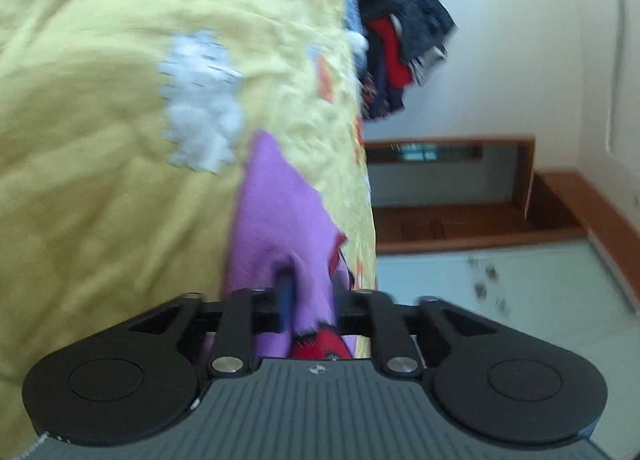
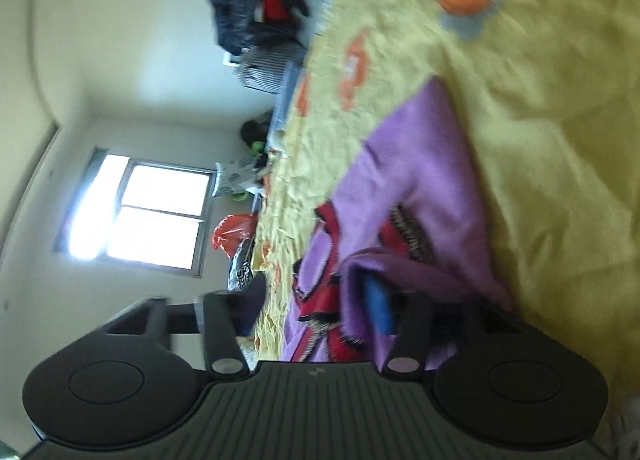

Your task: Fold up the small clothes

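Observation:
A small purple garment (image 1: 276, 212) with a red and black print lies on a yellow bed sheet (image 1: 100, 140). My left gripper (image 1: 312, 296) is at its near edge; the jaws stand slightly apart with a fold of purple cloth loose between them, beside one blue pad (image 1: 286, 292). In the right wrist view the same purple garment (image 2: 420, 164) is spread on the sheet (image 2: 560, 120). My right gripper (image 2: 316, 312) is open wide, and a purple fold drapes over its blue pad (image 2: 378, 306) without being pinched. Both views are rolled sideways and blurred.
A pile of dark, red and striped clothes (image 1: 400, 40) (image 2: 260, 0) sits at the far end of the bed. Wooden furniture (image 1: 460, 220) stands by the wall past the bed's edge. A bright window (image 2: 152, 212) and a red plastic bag (image 2: 232, 234) lie beyond the bed.

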The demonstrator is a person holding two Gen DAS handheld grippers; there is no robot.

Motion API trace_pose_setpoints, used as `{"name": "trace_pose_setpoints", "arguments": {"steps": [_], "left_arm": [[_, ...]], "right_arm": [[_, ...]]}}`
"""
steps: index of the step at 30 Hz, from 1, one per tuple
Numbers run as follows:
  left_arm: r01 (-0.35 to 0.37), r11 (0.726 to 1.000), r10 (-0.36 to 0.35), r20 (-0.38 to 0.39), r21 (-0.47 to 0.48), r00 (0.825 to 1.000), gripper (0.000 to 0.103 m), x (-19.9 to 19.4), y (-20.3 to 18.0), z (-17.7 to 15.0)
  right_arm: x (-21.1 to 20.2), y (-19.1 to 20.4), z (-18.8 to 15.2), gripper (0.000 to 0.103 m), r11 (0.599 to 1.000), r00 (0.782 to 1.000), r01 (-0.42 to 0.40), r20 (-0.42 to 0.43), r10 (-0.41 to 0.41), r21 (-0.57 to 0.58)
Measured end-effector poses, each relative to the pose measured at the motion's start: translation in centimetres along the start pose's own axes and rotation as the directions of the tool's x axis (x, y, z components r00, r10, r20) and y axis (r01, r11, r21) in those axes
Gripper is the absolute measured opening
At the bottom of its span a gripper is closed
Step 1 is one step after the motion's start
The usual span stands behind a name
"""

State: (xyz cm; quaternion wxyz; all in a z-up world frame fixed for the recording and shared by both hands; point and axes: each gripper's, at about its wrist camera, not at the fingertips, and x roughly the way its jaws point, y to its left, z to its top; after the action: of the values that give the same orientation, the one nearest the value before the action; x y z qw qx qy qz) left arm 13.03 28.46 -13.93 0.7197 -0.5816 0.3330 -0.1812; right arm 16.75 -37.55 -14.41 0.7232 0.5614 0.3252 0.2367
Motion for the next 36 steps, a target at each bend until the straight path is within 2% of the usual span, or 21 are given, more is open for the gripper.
{"name": "trace_pose_setpoints", "arguments": {"steps": [3,5,8,9,12,15,17,18,19,20,21,22,23,25,26,27,28,29,31,33,36], "left_arm": [[-0.001,0.991,0.007,-0.044,0.132,0.999,0.031,0.0,-2.1,-1.5],[-0.035,0.981,0.049,-0.065,0.189,0.997,0.043,0.3,-3.1,-2.7],[-0.088,0.946,0.11,-0.052,0.312,0.993,0.045,-0.4,-4.7,-4.1],[-0.104,0.93,0.127,-0.043,0.352,0.991,0.047,-0.7,-5.2,-4.4],[-0.152,0.884,0.179,-0.018,0.442,0.984,0.051,-0.9,-6.0,-5.6],[-0.183,0.851,0.215,-0.009,0.491,0.976,0.052,0.2,-6.3,-6.6],[-0.2,0.83,0.239,-0.009,0.52,0.971,0.053,1.1,-6.6,-6.8],[-0.222,0.815,0.26,0.004,0.535,0.966,0.052,1.6,-6.7,-6.9],[-0.258,0.8,0.292,0.023,0.543,0.956,0.045,2.0,-6.8,-6.9],[-0.276,0.79,0.311,0.03,0.547,0.95,0.033,2.6,-6.8,-6.8],[-0.292,0.781,0.326,0.038,0.553,0.945,0.029,3.1,-6.8,-6.6],[-0.318,0.77,0.351,0.048,0.553,0.935,0.02,3.5,-6.9,-6.3],[-0.328,0.769,0.364,0.045,0.548,0.93,0.009,3.9,-6.8,-6.0],[-0.331,0.77,0.37,0.041,0.546,0.928,0.009,4.0,-6.8,-5.6],[-0.331,0.773,0.373,0.034,0.542,0.927,0.006,4.4,-6.7,-5.3],[-0.322,0.783,0.367,0.023,0.532,0.93,0.004,4.3,-6.7,-5.1],[-0.307,0.795,0.352,0.016,0.523,0.936,0.003,4.2,-6.6,-4.9],[-0.295,0.804,0.339,0.011,0.515,0.941,0.003,4.0,-6.8,-4.8],[-0.279,0.834,0.315,0.005,0.475,0.949,0.003,3.5,-6.9,-4.2],[-0.257,0.867,0.279,0.013,0.427,0.96,0.003,3.1,-7.1,-3.1],[-0.255,0.898,0.27,0.007,0.357,0.963,0.003,3.7,-6.6,-1.1]], "right_arm": [[0.1,0.8,-0.5,0.06,0.999,0.999,0.01,-0.047,-0.012,-0.053],[0.4,1.2,-0.9,0.06,0.995,0.998,0.026,-0.057,-0.032,-0.096],[-0.1,3.5,-2.1,0.06,0.967,0.995,0.075,-0.053,-0.09,-0.242],[-0.5,5.0,-3.0,0.061,0.924,0.989,0.115,-0.043,-0.14,-0.364],[-0.7,9.3,-6.9,0.061,0.661,0.932,0.343,0.152,-0.331,-0.667],[1.4,10.8,-11.1,0.064,0.441,0.888,0.423,0.266,-0.375,-0.792],[3.6,10.6,-13.0,0.07,0.348,0.879,0.419,0.279,-0.386,-0.839],[4.8,10.2,-13.8,0.07,0.28,0.86,0.438,0.309,-0.406,-0.854],[6.3,9.9,-14.3,0.064,0.192,0.812,0.486,0.36,-0.459,-0.852],[7.1,9.6,-14.4,0.031,0.152,0.791,0.505,0.385,-0.475,-0.85],[7.0,9.4,-14.1,0.011,0.14,0.788,0.52,0.41,-0.459,-0.842],[6.7,9.4,-13.6,0.004,0.13,0.77,0.551,0.442,-0.461,-0.824],[5.8,9.4,-13.0,0.004,0.154,0.771,0.565,0.452,-0.449,-0.81],[3.8,9.6,-11.1,0.003,0.252,0.794,0.567,0.439,-0.42,-0.784],[3.1,9.8,-10.5,0.003,0.272,0.796,0.571,0.441,-0.414,-0.775],[2.4,10.0,-9.9,0.004,0.308,0.806,0.565,0.432,-0.405,-0.766],[1.5,10.1,-9.1,0.004,0.384,0.839,0.527,0.393,-0.377,-0.758],[0.8,10.4,-8.5,0.004,0.43,0.854,0.508,0.372,-0.363,-0.746],[0.1,11.4,-8.1,0.004,0.439,0.858,0.507,0.386,-0.338,-0.742],[-0.5,11.4,-6.2,0.004,0.546,0.88,0.475,0.359,-0.311,-0.691],[0.2,10.0,-2.5,0.004,0.649,0.877,0.48,0.33,-0.349,-0.59]]}}
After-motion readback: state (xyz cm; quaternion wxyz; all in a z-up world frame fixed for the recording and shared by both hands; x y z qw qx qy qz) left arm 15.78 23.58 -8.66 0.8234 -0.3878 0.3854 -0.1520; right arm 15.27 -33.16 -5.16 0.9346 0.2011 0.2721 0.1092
